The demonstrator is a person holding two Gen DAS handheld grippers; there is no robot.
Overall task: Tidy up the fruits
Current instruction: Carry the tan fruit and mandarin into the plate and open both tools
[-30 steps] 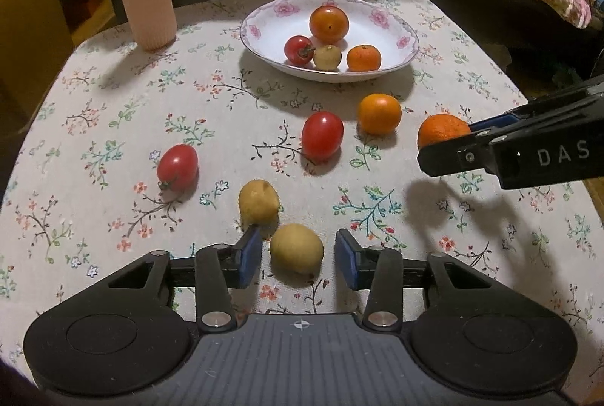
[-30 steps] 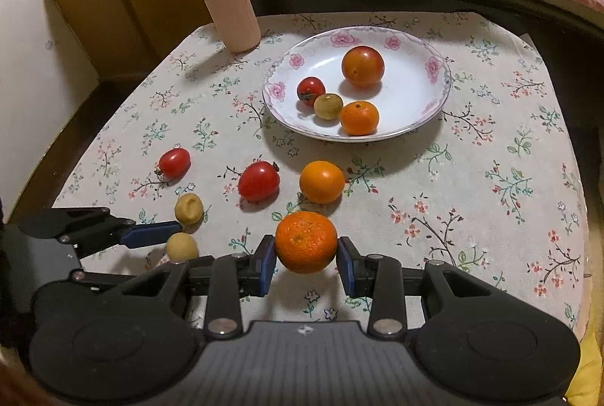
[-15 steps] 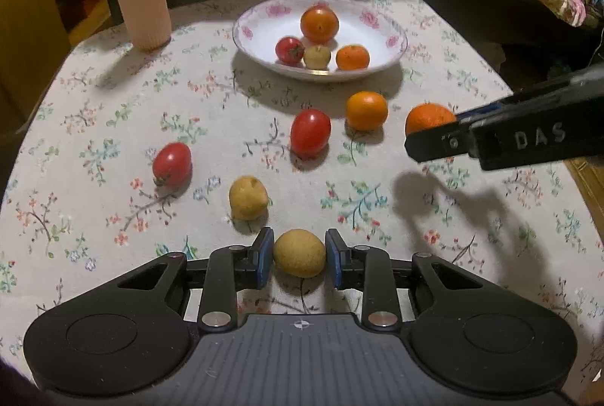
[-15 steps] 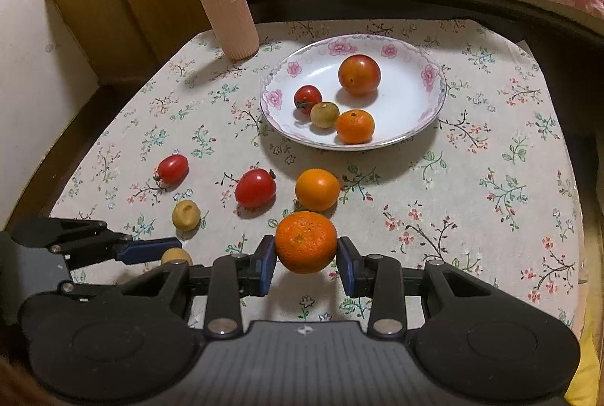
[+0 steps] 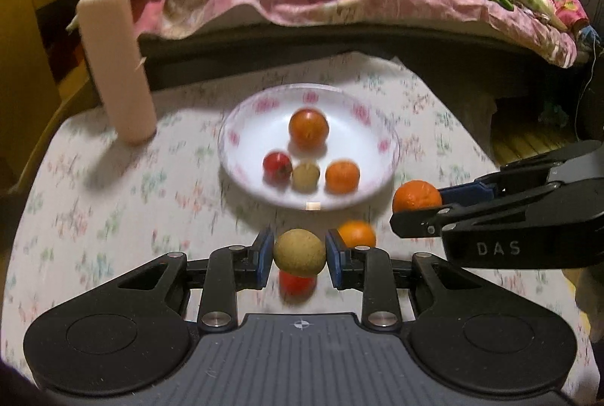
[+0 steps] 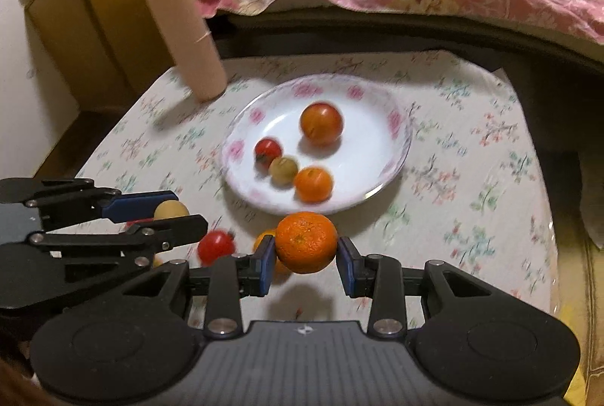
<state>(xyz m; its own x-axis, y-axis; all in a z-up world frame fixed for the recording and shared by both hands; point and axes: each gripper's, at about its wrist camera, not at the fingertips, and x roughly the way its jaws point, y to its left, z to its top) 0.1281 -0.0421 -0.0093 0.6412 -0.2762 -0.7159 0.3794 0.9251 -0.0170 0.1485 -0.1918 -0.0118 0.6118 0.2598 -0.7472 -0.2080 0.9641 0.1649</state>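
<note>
- Left tongs (image 5: pixel 300 255) clamped on a yellow fruit (image 5: pixel 299 252), up off the tabletop (image 5: pixel 113 202).
- Right tongs (image 6: pixel 305 257) gripping a mandarin (image 6: pixel 306 242), just short of the plate (image 6: pixel 377 157).

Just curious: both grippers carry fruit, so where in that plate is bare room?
The plate is bare along its right and far side, beyond the big orange tomato. Its near-left is crowded: red tomato, yellowish fruit and small orange cluster together.

Floral-clothed table (image 6: pixel 472 157), frame centre; on it: white plate (image 6: pixel 377 164) mid-frame, pink cylinder (image 6: pixel 188 40) upper left, red tomato (image 6: pixel 216 246) and orange (image 5: pixel 358 233) lower centre.
</note>
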